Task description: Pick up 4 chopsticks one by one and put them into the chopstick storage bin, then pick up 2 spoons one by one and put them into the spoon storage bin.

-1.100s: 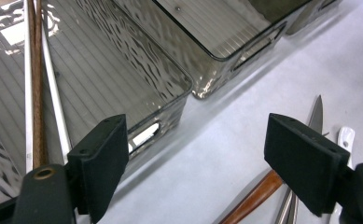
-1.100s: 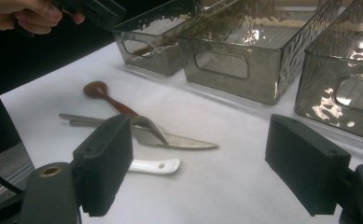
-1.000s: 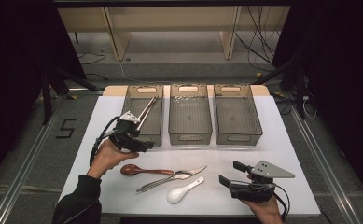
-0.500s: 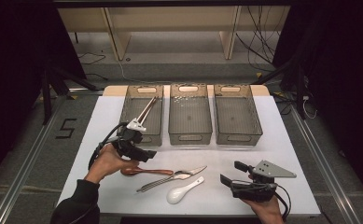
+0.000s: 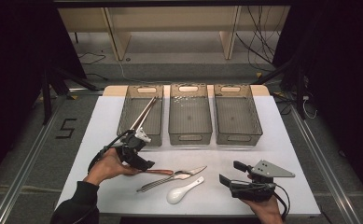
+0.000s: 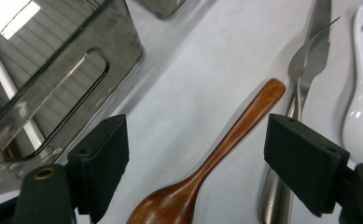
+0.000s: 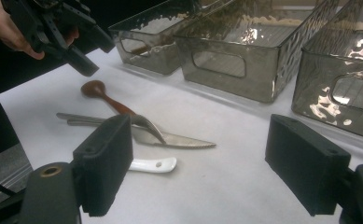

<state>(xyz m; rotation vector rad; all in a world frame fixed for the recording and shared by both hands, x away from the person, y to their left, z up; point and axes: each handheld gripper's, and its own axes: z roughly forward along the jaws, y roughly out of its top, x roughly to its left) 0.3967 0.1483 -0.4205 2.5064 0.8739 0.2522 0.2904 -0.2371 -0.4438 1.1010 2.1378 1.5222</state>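
Left gripper (image 5: 141, 161): you hold it over the wooden spoon (image 6: 216, 158), jaws wide apart with the handle running up between them, nothing gripped yet. The spread looks chosen to straddle the handle before you close.

Wooden spoon: it lies flat on the white table (image 5: 282, 140), at about 7 o'clock from the middle bin (image 5: 190, 114). Its bowl sits near your left hand (image 5: 107, 165) and its handle points toward 3 o'clock, where the tip meets the fork (image 5: 163, 182) and knife (image 5: 191, 172).

Fork and knife: they lie crossed, touching each other, so lift the spoon straight up to avoid dragging them.

White spoon (image 5: 181, 191): at 6 o'clock of the fork, just beside it, well clear of your left jaws.

Left bin (image 5: 139, 116): at 12 o'clock from your left gripper; chopsticks (image 5: 144, 114) lean in it already, which suggests sorting by kind of utensil.

Right bin (image 5: 237, 114): I can see nothing in it.

Right gripper (image 5: 233, 175): jaws open and holding nothing, parked at 5 o'clock on the table, pointing toward the cutlery, out of your left hand's way.

Next, as I judge it: lower, close on the handle, carry it to a bin.
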